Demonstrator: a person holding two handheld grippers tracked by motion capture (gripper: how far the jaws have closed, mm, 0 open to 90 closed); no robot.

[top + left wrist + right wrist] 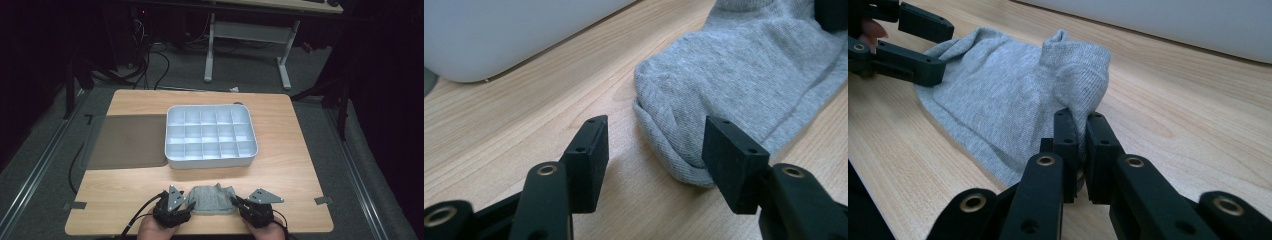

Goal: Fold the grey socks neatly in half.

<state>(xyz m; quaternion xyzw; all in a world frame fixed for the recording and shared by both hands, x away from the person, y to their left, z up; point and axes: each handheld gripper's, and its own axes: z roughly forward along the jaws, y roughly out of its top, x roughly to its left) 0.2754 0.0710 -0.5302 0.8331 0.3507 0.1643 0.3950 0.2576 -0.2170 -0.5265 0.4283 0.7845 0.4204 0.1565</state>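
- High view: a wooden table [200,177] carried a white compartment tray [211,135] near its middle, divided into a grid of cells, all of them empty. A dark flat mat [127,141] lay against the tray's left side. A grey sock [213,199] lay bunched at the near edge, between the left gripper [186,205] and the right gripper [236,203], each held by a hand entering from below. Jaw spacing could not be judged from this height. Beyond the table stood white desk legs [285,65] and loose cables [150,65] on a grey floor.
- Left gripper view: the left gripper [654,145] had its jaws standing wide apart, with one rounded end of the sock [744,75] between them, the right-hand jaw touching the fabric. The knit showed a fine ribbed texture and a stitched seam. The tray's white wall [509,35] rose at upper left.
- Right gripper view: the right gripper [1082,145] had its jaws drawn narrow, pinching a raised fold of the sock [1008,100]. The fabric peaked above the pinch and spread flat toward the left gripper [923,45], whose jaws bracketed the far end.
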